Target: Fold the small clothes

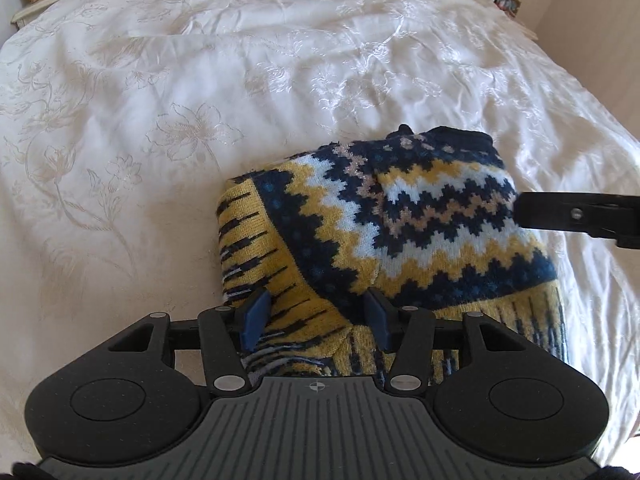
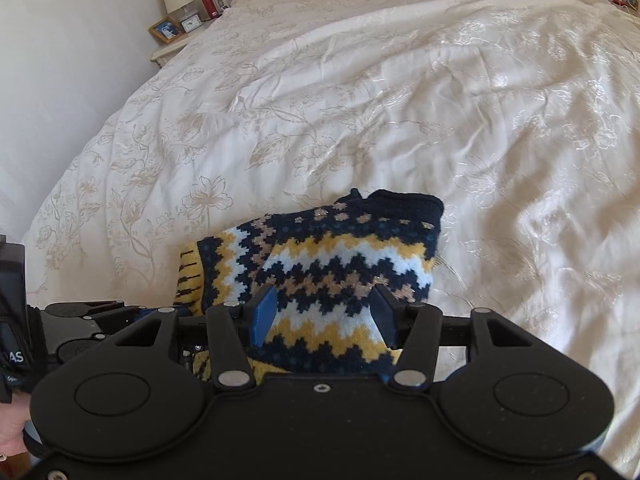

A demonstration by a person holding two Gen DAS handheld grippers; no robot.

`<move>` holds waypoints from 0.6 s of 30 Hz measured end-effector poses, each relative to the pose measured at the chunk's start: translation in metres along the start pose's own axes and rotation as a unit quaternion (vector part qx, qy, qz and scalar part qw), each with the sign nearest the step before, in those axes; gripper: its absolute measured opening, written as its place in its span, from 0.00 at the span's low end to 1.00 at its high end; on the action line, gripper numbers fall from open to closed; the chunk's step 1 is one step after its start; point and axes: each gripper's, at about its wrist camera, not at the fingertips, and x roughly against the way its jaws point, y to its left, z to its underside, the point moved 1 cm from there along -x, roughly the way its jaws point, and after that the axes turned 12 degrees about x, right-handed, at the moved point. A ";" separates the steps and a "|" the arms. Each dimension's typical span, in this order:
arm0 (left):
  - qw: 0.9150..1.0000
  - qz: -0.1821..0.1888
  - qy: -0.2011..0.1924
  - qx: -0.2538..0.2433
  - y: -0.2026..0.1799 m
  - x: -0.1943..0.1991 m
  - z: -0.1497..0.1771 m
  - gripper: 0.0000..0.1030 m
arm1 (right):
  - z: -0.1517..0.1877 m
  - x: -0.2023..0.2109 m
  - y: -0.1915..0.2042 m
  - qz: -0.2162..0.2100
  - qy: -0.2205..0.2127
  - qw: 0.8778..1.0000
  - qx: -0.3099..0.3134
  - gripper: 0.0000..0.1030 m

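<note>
Left wrist view shows the left hand-held gripper [image 1: 318, 318] with its blue-padded fingers spread wide over the near edge of a folded knitted sweater [image 1: 384, 224], gripping nothing. The sweater lies on the bed [image 1: 160, 92], toward its near side, already doubled into a thick bundle. From the right wrist, the right hand-held gripper [image 2: 324, 318] is likewise spread wide, its pads either side of the zigzag panel without pinching it.

The main risk, as I judge it, is the fold springing back: the knit is bulky and springy, and the top layer sits loosely with a dark ribbed collar sticking up at the far end. A one-layer pinch could drag the top ply and skew the bundle. The cover beneath is a smooth, glossy cream fabric with embroidered flowers, rumpled and soft, so the bundle may slide when pushed.

The yarn is chunky: navy, mustard, pale blue and beige zigzags, with striped ribbing at the hem.
</note>
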 end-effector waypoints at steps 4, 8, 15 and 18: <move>1.000 0.000 0.001 0.013 0.001 0.001 0.002 0.49 | -0.006 -0.044 0.001 -0.006 0.045 0.999 -0.004 0.58; 1.000 -0.002 0.002 0.013 0.003 0.003 0.002 0.50 | -0.010 -0.077 -0.001 -0.017 0.067 0.998 -0.009 0.63; 1.000 0.001 0.006 0.014 0.006 0.005 0.001 0.51 | -0.016 -0.073 0.002 -0.031 0.066 0.997 0.014 0.68; 1.000 -0.008 0.006 0.003 0.002 0.011 0.001 0.52 | -0.015 -0.051 0.001 -0.012 0.046 0.999 0.013 0.70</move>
